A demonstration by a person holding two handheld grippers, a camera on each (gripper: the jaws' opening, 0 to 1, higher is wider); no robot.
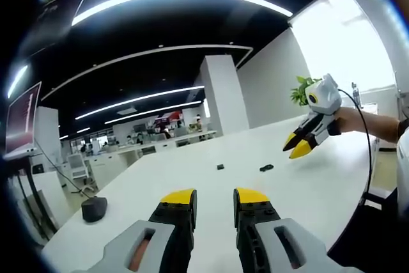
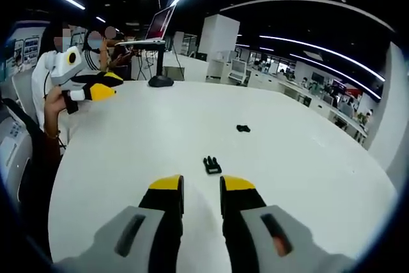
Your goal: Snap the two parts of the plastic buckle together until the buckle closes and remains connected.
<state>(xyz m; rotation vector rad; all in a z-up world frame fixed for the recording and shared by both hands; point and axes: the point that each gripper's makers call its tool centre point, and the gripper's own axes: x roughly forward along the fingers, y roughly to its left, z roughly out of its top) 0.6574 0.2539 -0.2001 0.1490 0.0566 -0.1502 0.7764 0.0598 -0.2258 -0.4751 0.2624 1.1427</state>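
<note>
While both buckle parts lie apart on the white table point(image 2: 307, 164), we log: pronged buckle piece point(image 2: 211, 165) at twelve o'clock, just beyond our right gripper point(image 2: 201, 191); second buckle piece point(image 2: 243, 128) farther on, at one o'clock. Left gripper point(image 1: 214, 199) hovers over the table. Both pairs of jaws stand slightly spread, holding nothing.
</note>
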